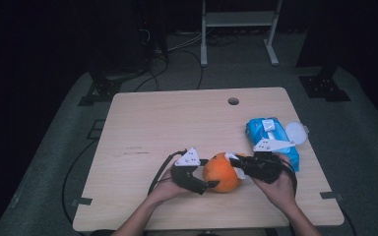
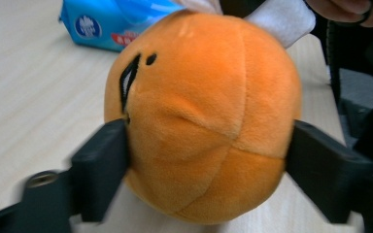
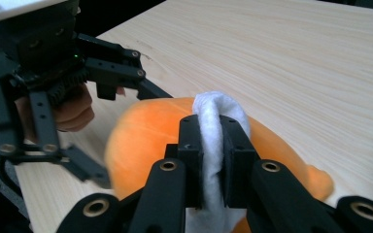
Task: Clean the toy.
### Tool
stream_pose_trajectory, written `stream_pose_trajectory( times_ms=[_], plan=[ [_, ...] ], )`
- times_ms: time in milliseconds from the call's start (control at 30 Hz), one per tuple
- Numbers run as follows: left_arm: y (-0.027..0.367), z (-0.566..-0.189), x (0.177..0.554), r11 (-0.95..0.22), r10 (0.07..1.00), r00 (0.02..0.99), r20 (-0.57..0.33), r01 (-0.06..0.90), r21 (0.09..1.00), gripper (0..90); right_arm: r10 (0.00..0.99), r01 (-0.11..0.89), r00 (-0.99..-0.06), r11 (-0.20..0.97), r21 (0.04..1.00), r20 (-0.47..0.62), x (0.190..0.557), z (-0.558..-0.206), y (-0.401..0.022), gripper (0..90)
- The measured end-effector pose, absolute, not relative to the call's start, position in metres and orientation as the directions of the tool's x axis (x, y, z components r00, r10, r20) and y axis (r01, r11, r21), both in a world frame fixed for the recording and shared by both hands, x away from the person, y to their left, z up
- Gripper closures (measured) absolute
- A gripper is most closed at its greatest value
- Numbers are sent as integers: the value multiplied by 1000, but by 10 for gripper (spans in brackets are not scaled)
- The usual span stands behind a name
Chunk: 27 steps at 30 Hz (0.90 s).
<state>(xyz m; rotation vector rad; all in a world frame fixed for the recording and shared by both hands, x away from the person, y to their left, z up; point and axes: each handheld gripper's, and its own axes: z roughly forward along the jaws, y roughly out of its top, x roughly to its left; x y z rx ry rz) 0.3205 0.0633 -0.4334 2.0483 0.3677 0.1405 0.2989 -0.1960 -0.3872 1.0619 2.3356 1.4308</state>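
The high view looks forward and down over the whole table from afar. Both claw views sit close, facing the same orange plush ball from opposite sides.

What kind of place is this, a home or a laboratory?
Probably a lab or recording studio, not a home. A bare wooden table stands alone on grey carpet with dark surroundings, cables run across the floor behind it, and black stand bases flank it.
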Motion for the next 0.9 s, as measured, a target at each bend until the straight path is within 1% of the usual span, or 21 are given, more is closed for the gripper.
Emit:
stream_pose_trajectory(
  times_ms=[67,100,200,300,433,533,567,667,733,833,900],
  plan=[
    [62,-431,318,-432,321,946,-46,189,882,331,648,451,-739,270,851,185,295,-383,-191,805],
    [61,-430,318,-423,323,945,-46,187,887,352,629,443,-753,269,855,192,292,-381,-187,805],
    [60,-427,315,-403,325,945,-41,178,898,387,583,391,-799,316,865,148,282,-376,-169,805],
    [63,-425,315,-381,336,941,-50,185,906,404,596,358,-797,338,870,96,278,-375,-166,806],
    [66,-427,318,-360,348,934,-77,208,910,406,656,388,-748,310,868,100,288,-377,-186,807],
    [65,-429,321,-342,348,932,-99,225,912,406,674,440,-721,265,858,162,294,-383,-198,807],
    [65,-429,321,-334,351,930,-108,232,913,405,677,438,-720,269,858,155,294,-383,-197,807],
    [67,-423,320,-307,350,926,-137,252,918,406,670,416,-730,275,867,138,290,-378,-187,808],
    [72,-413,319,-296,340,932,-124,231,927,405,662,401,-736,256,879,143,288,-372,-185,808],
    [77,-399,316,-293,321,938,-131,230,928,399,629,410,-749,194,891,208,288,-363,-188,808],
    [77,-398,315,-305,325,937,-129,233,923,383,612,431,-752,171,886,247,290,-363,-190,808]
  ],
)
